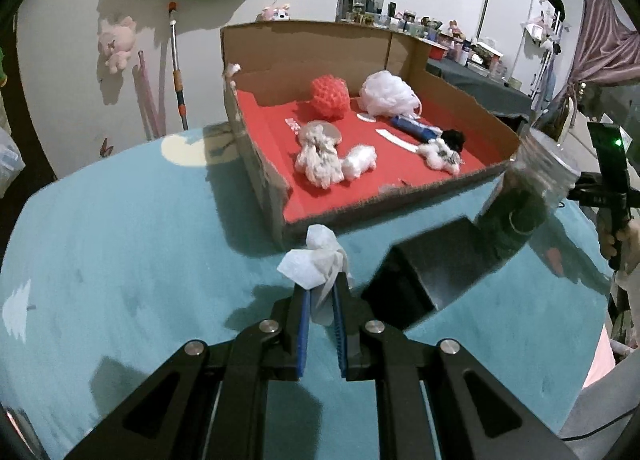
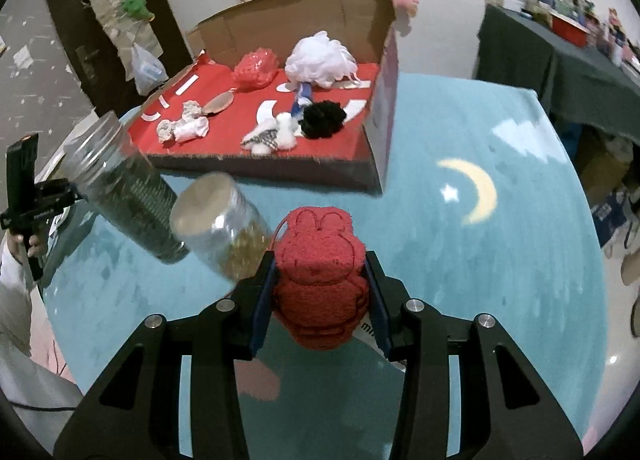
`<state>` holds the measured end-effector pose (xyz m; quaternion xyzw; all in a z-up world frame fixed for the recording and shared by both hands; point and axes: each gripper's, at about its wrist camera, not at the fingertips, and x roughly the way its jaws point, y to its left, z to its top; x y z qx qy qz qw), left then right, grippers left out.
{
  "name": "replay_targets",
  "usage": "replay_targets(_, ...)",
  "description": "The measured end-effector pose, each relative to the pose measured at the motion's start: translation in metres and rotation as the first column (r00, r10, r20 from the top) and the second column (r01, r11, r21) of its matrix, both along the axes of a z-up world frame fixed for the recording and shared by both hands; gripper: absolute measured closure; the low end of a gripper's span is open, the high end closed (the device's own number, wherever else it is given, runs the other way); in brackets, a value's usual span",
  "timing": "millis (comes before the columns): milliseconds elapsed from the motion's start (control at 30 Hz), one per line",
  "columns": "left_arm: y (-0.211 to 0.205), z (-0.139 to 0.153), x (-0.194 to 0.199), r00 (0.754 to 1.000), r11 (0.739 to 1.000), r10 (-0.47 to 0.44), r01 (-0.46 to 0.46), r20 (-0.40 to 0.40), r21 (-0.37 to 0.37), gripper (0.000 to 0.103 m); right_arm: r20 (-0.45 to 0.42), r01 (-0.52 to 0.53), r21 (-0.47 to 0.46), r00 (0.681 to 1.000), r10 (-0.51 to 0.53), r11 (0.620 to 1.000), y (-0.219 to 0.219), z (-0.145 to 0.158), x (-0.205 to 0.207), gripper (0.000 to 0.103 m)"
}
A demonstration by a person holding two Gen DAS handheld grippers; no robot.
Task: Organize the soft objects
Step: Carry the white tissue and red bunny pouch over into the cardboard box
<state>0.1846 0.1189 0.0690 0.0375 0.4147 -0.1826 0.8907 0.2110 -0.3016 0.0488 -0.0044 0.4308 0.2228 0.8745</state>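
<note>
The left gripper (image 1: pixel 320 292), low in the frame's centre, is pinching a white tissue (image 1: pixel 312 266) between its fingers, just before the cardboard box (image 1: pixel 260 164). The right gripper (image 2: pixel 320 280), also low and central, is clamping a red towel (image 2: pixel 322 280) above the teal table (image 2: pixel 460 260). Two jars (image 2: pixel 216 228) are lying at left.

Left gripper (image 1: pixel 320 292) closed on a crumpled white tissue (image 1: pixel 314 266), above the teal tablecloth (image 1: pixel 140 252).
Directly beyond stands a red-floored cardboard box (image 1: pixel 260 164) holding a red mesh ball (image 1: pixel 329 95), white bath pouf (image 1: pixel 388 94), white mop-like tassel (image 1: pixel 318 158) and black pompom (image 1: pixel 454 138). A clear jar (image 1: pixel 532 188) lies tilted at right.
</note>
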Motion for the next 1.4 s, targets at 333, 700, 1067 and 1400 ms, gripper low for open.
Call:
replay_targets(333,-0.019,0.031,0.035,0.998,0.998,-0.059,0.06,0.034,-0.021,0.091,0.06,-0.042,-0.014,0.997,0.043,0.999,0.013,0.035,0.032,0.063)
replay_targets(700,-0.08,0.038,0.099,0.985,0.987,-0.157,0.153,-0.076,-0.058,0.091,0.059,-0.067,0.014,0.996,0.066,0.998,0.06,0.069,0.095,0.063)
replay_targets(1067,-0.136,0.014,0.158,0.957,0.981,-0.191,0.196,-0.219,0.002,0.091,-0.137,-0.124,-0.071,0.984,0.114,0.99,0.138,0.04,0.179,0.063)
replay_targets(1400,-0.144,-0.013,0.196,0.944,0.985,-0.15,0.168,-0.293,0.04,0.091,-0.249,-0.137,-0.097,0.962,0.11,0.986,0.159,0.012,0.214,0.063)
